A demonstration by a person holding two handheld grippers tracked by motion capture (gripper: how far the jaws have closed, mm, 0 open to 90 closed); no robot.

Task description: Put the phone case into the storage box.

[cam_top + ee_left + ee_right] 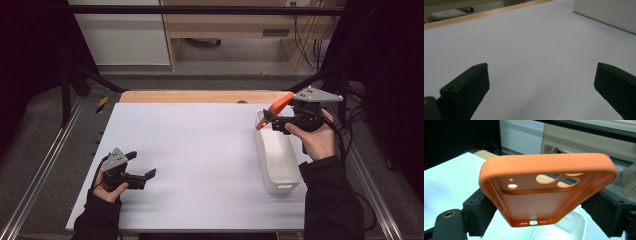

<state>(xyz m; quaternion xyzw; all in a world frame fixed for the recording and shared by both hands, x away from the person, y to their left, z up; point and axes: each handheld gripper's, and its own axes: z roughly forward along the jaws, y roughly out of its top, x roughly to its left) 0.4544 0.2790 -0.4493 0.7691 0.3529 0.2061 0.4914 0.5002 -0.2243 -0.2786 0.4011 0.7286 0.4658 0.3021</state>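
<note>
An orange phone case (276, 108) hangs tilted in the air over the far end of a white oblong bin (278, 159), and my right gripper (272, 119) is shut on its sides. The right gripper view looks into the case (544, 192), showing its camera holes and port cutouts, with the black pads (480, 212) pressed to both sides. My left gripper (141, 165) rests low over the white tabletop (195, 150) at the near left, jaws wide apart with nothing between them. In the left gripper view the two fingers (466, 92) frame bare white surface.
The bin (606, 13) lies along the table's right side, its wall seen in the left gripper view. A wooden strip (200, 96) edges the far side of the table. Metal rails (45, 160) run along both sides, with dark frame struts and shelving behind.
</note>
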